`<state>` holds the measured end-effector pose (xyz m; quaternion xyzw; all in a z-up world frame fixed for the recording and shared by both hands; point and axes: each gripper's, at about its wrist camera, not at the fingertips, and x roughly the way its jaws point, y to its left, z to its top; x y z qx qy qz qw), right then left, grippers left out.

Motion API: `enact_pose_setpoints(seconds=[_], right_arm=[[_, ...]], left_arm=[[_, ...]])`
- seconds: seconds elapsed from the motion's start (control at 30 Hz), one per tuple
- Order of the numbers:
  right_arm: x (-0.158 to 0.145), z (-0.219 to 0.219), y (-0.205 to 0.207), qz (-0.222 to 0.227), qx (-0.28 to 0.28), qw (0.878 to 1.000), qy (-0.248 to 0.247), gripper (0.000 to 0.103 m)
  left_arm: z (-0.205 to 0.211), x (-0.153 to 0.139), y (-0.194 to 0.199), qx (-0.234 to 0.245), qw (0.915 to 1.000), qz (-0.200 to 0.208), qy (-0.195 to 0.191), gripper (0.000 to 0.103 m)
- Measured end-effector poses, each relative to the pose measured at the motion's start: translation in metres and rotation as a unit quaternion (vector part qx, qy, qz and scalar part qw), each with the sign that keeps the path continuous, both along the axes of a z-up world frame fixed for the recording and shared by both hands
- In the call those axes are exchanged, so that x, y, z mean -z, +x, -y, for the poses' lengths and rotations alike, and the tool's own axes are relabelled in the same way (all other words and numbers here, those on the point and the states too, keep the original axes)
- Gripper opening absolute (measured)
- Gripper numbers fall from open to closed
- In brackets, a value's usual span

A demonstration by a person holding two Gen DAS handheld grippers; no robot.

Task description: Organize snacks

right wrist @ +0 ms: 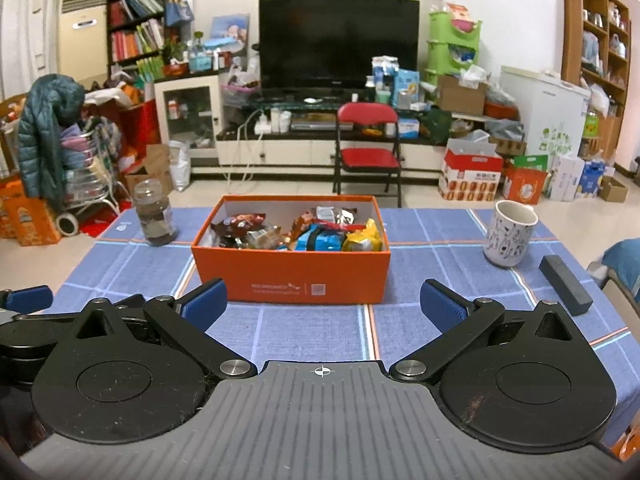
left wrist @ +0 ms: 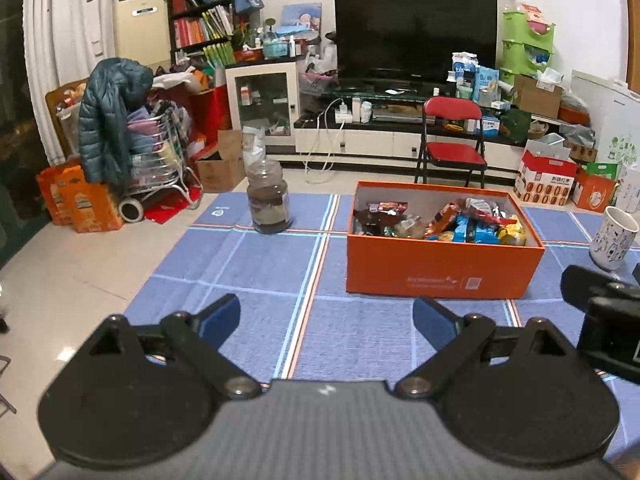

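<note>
The left claw [left wrist: 326,314] gapes empty above the blue bench [left wrist: 256,264]; beyond stand an orange box [left wrist: 440,268] of snacks [left wrist: 460,224], a jar [left wrist: 269,198] and a mug [left wrist: 612,238].

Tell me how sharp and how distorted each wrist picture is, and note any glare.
Left wrist: soft overall, jar and snacks smeared, room edges bowed by the fisheye. Right wrist: crisper, print on the box nearly legible, same bowing at the bookshelf. No strong glare; the TV shows only faint reflections.

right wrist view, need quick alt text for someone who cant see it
An open orange box full of snack packets sits on a blue checked tablecloth, ahead of the open, empty right gripper. A jar stands left, a mug right.
</note>
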<state>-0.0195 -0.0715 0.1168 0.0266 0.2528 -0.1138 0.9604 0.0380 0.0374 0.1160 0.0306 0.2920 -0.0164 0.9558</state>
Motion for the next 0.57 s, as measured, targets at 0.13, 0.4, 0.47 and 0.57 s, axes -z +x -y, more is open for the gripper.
enact_pose_setpoints(seconds=[0.13, 0.4, 0.47, 0.57], right_arm=[[-0.002, 0.001, -0.001, 0.002, 0.0, 1.0, 0.002, 0.095], [-0.002, 0.003, -0.001, 0.002, 0.0, 1.0, 0.003, 0.095], [-0.002, 0.001, 0.0, 0.0, -0.004, 1.0, 0.002, 0.095], [-0.002, 0.0, 0.001, 0.0, -0.005, 1.0, 0.005, 0.095]], left_arm=[[0.0, -0.001, -0.001, 0.004, 0.9999, -0.007, -0.011, 0.093], [0.004, 0.004, -0.002, 0.025, 0.9994, -0.019, -0.012, 0.094], [0.007, 0.004, -0.005, 0.032, 0.9994, -0.015, -0.007, 0.094], [0.01, 0.004, -0.007, 0.035, 0.9994, 0.001, 0.004, 0.094]])
